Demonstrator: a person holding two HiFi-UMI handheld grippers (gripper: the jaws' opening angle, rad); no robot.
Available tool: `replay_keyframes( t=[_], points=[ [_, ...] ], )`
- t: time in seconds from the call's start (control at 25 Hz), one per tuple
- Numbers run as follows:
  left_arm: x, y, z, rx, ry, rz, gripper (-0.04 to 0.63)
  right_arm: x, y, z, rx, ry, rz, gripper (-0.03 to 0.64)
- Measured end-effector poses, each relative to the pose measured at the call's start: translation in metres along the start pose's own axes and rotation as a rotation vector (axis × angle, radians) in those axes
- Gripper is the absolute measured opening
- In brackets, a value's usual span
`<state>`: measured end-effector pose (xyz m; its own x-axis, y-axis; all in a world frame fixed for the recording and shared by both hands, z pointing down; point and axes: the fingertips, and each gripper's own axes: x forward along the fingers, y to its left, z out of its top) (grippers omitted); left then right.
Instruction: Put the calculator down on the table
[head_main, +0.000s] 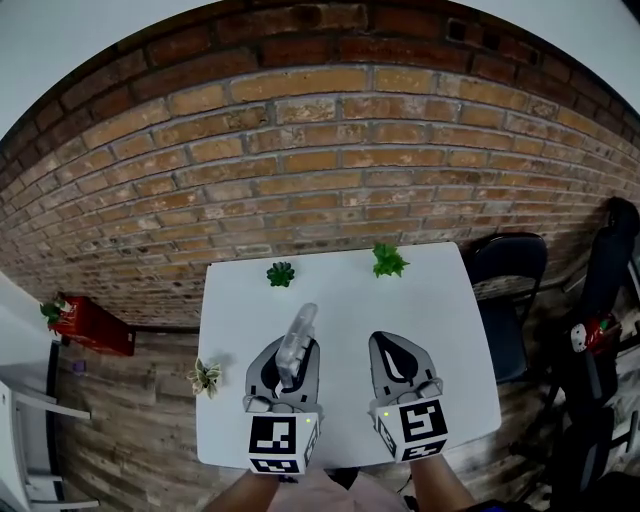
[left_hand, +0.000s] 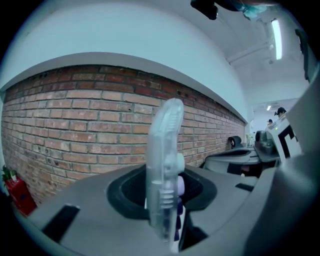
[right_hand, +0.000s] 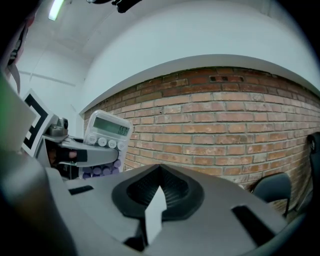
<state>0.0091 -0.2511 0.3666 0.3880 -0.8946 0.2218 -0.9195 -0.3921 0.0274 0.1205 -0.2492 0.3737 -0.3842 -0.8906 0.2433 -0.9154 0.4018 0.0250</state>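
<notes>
Currently the calculator (head_main: 298, 340) is pinched edge-on & upright btw. the jaws of the left gripper (head_main: 287, 362), over the near-left part of the white table (head_main: 440, 300). The right gripper (head_main: 393, 352) is seen just right of it, jaws pressed together, empty. The calc. is judged light, stiff, smooth plastic, prob. slippery; side edges, clear of keys, are best gripped.
</notes>
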Motion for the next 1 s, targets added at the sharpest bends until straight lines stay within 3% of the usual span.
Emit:
replay_keyframes(
  t=[1.0],
  points=[
    [0.044,-0.008,-0.164,-0.117,0.390,-0.054,0.137,0.022,-0.021,-0.078,0.053,0.183,-0.013,0.003]
  ],
)
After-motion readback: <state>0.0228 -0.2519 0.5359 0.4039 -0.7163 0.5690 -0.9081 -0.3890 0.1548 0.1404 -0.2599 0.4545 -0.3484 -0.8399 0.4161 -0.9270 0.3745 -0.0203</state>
